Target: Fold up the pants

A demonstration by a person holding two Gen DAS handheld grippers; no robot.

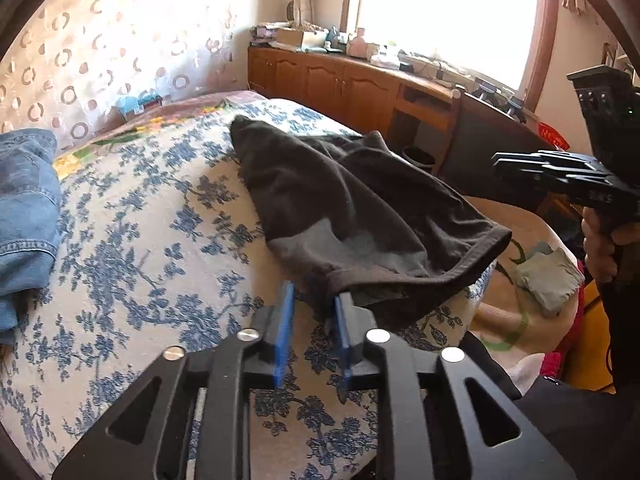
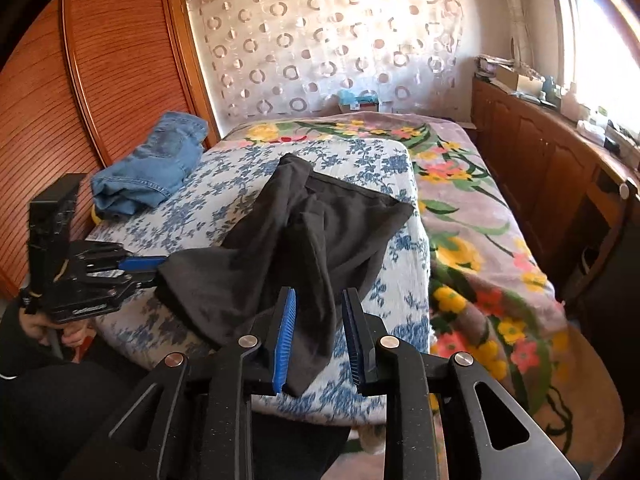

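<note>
Dark grey pants (image 1: 344, 208) lie crumpled on the blue-flowered quilt (image 1: 152, 216), waistband toward me. My left gripper (image 1: 314, 300) is open with the waistband corner between its blue pads, not clamped. It also shows in the right wrist view (image 2: 154, 266), at the pants' left edge. My right gripper (image 2: 318, 312) is open above the near hanging edge of the pants (image 2: 304, 240). It shows from the side in the left wrist view (image 1: 498, 168), raised to the right of the pants, holding nothing.
Folded blue jeans (image 2: 152, 164) lie at the quilt's far left. A floral blanket (image 2: 472, 216) covers the bed to the right. Wooden cabinets (image 2: 532, 152) run under the window, and a wooden wardrobe (image 2: 88, 76) stands at left.
</note>
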